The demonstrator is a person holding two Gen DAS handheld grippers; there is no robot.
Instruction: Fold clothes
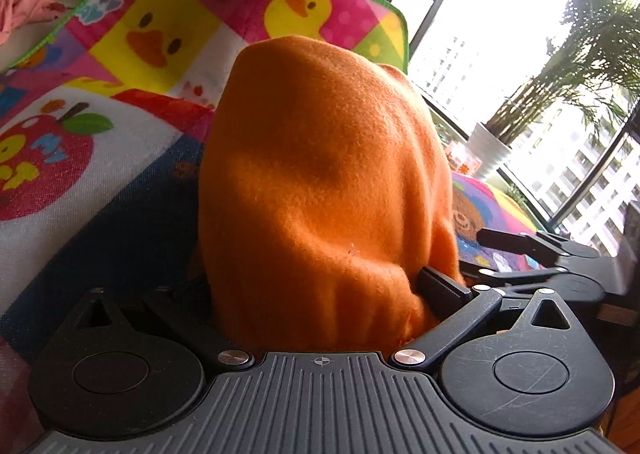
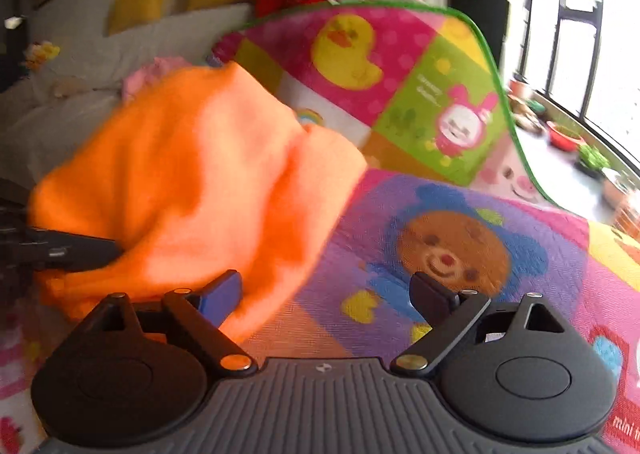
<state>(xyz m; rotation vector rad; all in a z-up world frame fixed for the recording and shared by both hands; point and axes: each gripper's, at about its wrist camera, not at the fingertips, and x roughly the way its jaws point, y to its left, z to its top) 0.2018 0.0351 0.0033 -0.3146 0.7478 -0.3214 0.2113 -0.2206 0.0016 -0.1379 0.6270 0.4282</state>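
An orange fleece garment (image 1: 320, 174) rises in a heap from my left gripper (image 1: 320, 294), which is shut on its bunched lower edge. One black finger (image 1: 440, 286) presses into the cloth; the other is hidden under it. In the right wrist view the same garment (image 2: 192, 182) lies on the left over the play mat. My left gripper (image 2: 60, 250) grips it at the far left edge. My right gripper (image 2: 328, 294) stands open just above the mat. The cloth's edge brushes past its left finger (image 2: 224, 294), and neither pad presses on it. My right gripper (image 1: 500, 258) also shows low on the right in the left wrist view.
A bright cartoon play mat (image 2: 460, 246) covers the floor, and its far part (image 1: 192, 26) stands folded upward. A pale sofa (image 2: 80, 102) with a pink garment (image 1: 28, 10) lies behind. A potted palm (image 1: 560, 86) and several bowls (image 2: 564, 136) stand by the window on the right.
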